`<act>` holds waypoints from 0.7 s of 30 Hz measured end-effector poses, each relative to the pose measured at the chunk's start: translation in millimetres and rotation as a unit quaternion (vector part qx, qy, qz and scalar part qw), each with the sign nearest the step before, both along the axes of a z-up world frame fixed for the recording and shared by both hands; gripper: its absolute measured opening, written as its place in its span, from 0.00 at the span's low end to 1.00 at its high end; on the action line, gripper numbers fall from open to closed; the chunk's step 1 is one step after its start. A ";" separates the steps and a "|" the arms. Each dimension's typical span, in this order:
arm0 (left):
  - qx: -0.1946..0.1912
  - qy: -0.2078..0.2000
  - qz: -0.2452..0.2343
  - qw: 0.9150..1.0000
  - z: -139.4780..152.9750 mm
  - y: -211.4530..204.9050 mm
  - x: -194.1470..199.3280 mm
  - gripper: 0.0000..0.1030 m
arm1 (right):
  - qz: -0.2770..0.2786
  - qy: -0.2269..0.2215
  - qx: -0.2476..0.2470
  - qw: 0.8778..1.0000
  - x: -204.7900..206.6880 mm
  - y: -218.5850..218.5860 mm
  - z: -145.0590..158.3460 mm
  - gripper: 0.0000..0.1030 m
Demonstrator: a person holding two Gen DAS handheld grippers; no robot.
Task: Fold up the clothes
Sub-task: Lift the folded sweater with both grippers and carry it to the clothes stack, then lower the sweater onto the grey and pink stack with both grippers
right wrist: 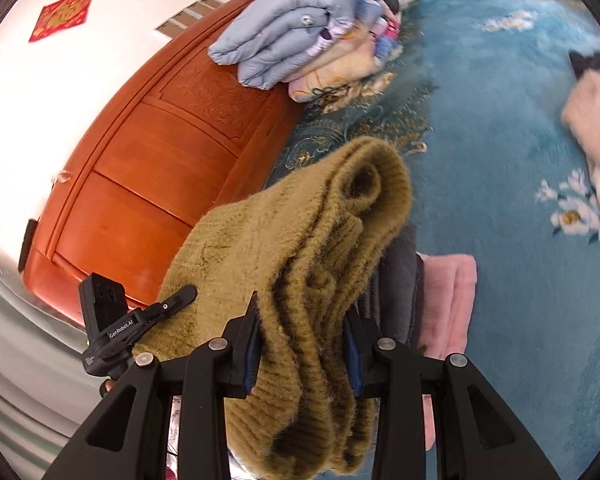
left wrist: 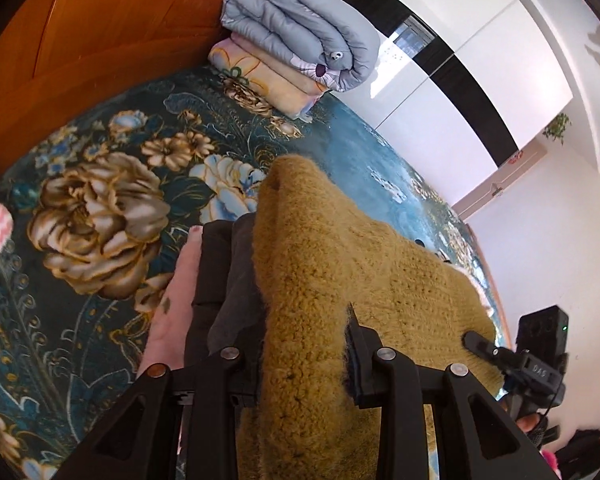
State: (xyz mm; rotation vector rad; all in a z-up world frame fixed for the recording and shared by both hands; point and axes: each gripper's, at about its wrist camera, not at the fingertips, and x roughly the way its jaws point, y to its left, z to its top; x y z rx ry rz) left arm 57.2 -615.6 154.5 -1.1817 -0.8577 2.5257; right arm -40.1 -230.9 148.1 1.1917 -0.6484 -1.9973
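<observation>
The left tongs (left wrist: 300,344) grip a fuzzy mustard-yellow knitted sweater (left wrist: 340,264), their jaws closed on a thick bundle that also takes in a dark charcoal garment (left wrist: 228,280) lying against the sweater's left side; the right tongs (right wrist: 300,344) clamp the same mustard-yellow sweater (right wrist: 300,240), its ribbed folds bunched between the two blue-padded jaws, with a dark grey garment (right wrist: 400,280) pressed along the right edge; in the left wrist view the other tongs (left wrist: 500,352) reach in from the right, one black fingertip touching the knit, and in the right wrist view the left tongs (right wrist: 156,308) do likewise from the left; a bare hand (left wrist: 172,304) shows just beside the dark cloth in the left wrist view; the sweater is held up above a bed covered by a teal bedspread with large gold and blue flowers (left wrist: 100,208); a pale pink folded cloth (right wrist: 448,300) lies on the bedspread (right wrist: 480,120) just beside the held bundle; farther off, a folded grey-blue quilt (left wrist: 300,24) sits on a cream floral blanket (left wrist: 260,76) against the orange-brown wooden headboard (left wrist: 100,40); a white wardrobe with black bands (left wrist: 440,60) stands beyond the bed; a red paper decoration (right wrist: 62,14) hangs on the white wall.
</observation>
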 end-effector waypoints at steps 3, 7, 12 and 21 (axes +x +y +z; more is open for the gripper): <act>0.009 0.005 0.007 1.000 -1.1 -3.8 2.4 0.36 | 0.006 -0.005 -0.015 1.000 0.3 3.5 -0.4 0.38; 0.025 0.007 0.054 0.998 6.4 -20.5 9.8 0.53 | 0.014 -0.001 -0.017 1.000 0.4 7.3 5.7 0.41; -0.009 0.035 0.095 0.995 33.9 -25.4 29.9 0.54 | 0.016 0.036 0.030 0.999 4.5 13.6 28.1 0.43; -0.202 0.089 0.015 0.975 51.2 57.1 51.2 0.54 | 0.071 0.168 0.098 0.978 45.1 -27.2 92.5 0.50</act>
